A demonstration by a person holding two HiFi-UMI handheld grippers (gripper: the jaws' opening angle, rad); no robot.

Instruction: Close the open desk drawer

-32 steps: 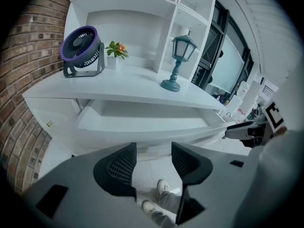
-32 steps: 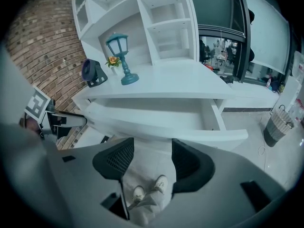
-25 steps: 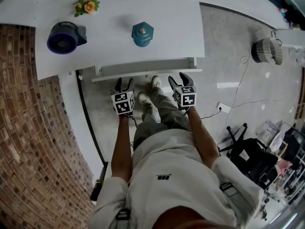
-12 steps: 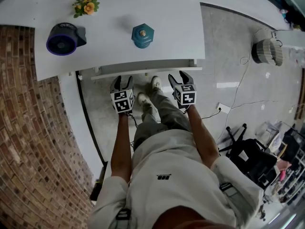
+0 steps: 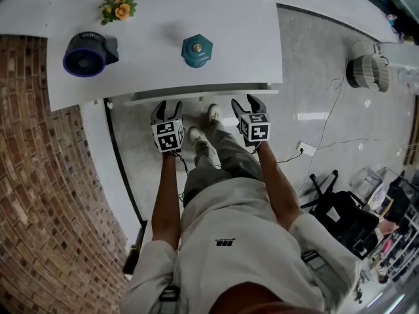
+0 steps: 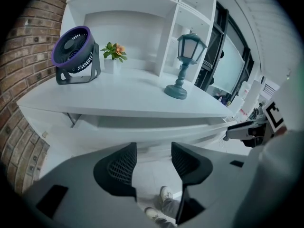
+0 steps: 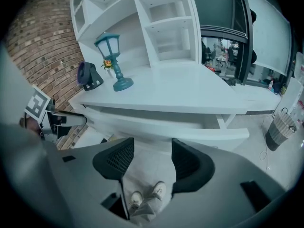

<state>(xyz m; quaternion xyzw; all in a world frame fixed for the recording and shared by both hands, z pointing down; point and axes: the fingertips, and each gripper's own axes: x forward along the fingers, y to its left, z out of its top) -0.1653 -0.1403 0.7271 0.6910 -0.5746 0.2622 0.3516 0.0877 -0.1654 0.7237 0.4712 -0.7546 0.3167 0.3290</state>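
Both claws at a nearly shut drawer

Left claw (image 5: 167, 108) and right claw (image 5: 247, 104), jaws apart and empty, sit close against the drawer (image 5: 203, 96), which pokes slightly from under the table (image 5: 249, 38). Uneven pushing would likely skew and jam it.

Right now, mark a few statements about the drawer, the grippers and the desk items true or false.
The left gripper and right gripper are open and empty. True.
In the head view the lantern is left of the fan. False: it is to the fan's right.
The drawer sticks out from the desk. True.
The flower lies in the drawer. False: it stands on the desk by the fan.
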